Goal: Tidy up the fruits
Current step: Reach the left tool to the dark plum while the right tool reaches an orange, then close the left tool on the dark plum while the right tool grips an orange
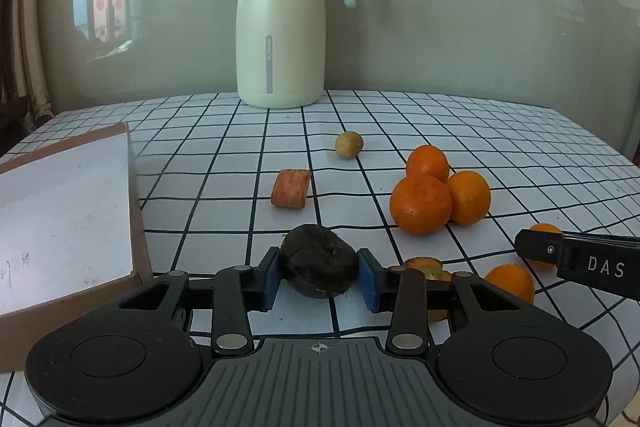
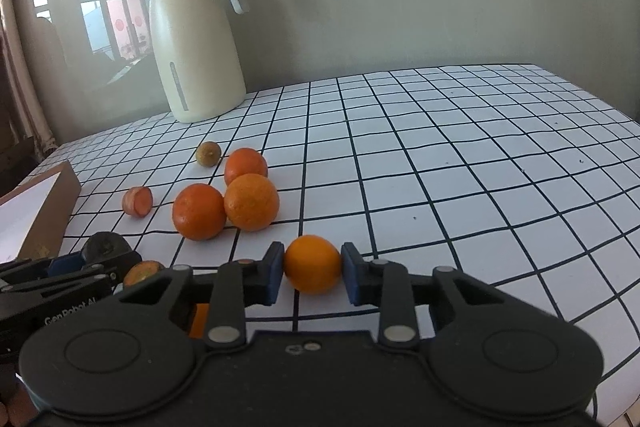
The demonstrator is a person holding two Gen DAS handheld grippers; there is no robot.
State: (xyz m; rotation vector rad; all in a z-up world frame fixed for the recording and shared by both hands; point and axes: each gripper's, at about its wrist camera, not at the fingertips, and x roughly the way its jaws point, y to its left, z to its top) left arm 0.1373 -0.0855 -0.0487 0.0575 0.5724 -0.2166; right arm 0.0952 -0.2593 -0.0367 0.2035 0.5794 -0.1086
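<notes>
Nearest, the left claw is clamped on a dark wrinkled fruit, and the right claw is clamped on a small orange, both low over the worktop with its black-gridded white cloth. Beyond lie three oranges touching, a carrot chunk, and a cardboard box at left. Farthest, a cream jug stands against a glossy grey wall.
</notes>
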